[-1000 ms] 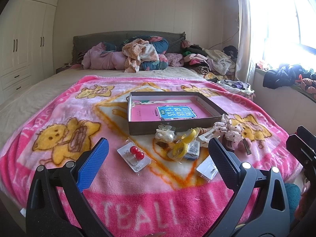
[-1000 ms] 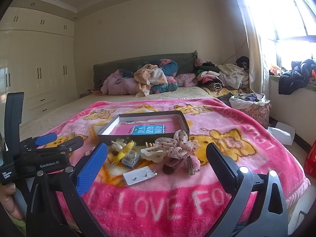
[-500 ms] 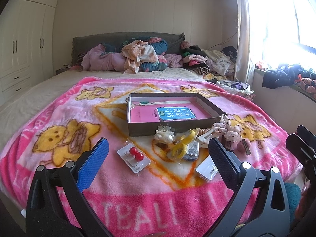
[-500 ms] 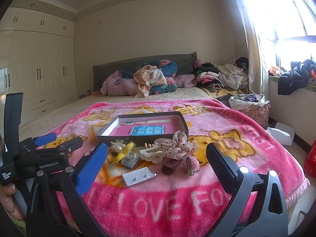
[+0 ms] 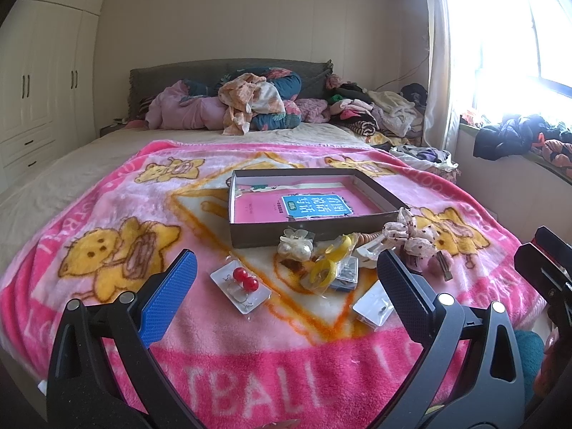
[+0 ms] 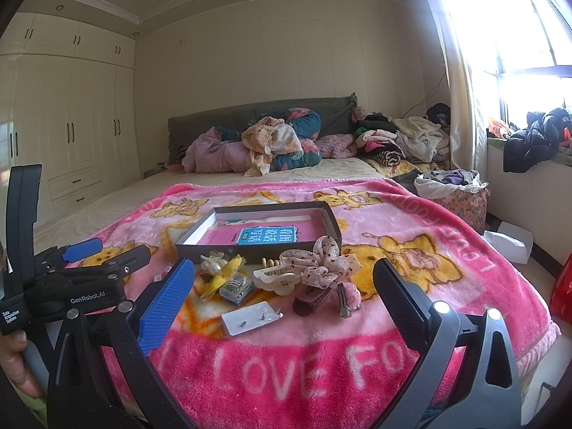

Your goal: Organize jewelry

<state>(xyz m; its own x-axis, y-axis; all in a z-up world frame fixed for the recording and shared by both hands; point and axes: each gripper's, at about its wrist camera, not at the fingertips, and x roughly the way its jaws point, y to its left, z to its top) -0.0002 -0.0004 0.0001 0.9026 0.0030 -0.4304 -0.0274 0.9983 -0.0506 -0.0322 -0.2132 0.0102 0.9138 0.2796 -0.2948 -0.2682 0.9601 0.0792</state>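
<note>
A shallow brown box with a pink book inside lies on the pink blanket; it also shows in the right wrist view. In front of it lie a red-bead earring card, a pearl clip, a yellow ring piece, a stud card, a cream claw clip and a dotted bow. My left gripper is open and empty, short of the pile. My right gripper is open and empty, above the blanket's front edge.
The pink blanket covers the near half of a bed. Clothes are piled at the headboard. A wardrobe stands left; a window sill with clothes and a laundry basket are at the right.
Both views have shifted only slightly; the left gripper has edged a little closer to the pile. Both grippers stay open and nothing on the blanket has moved.
</note>
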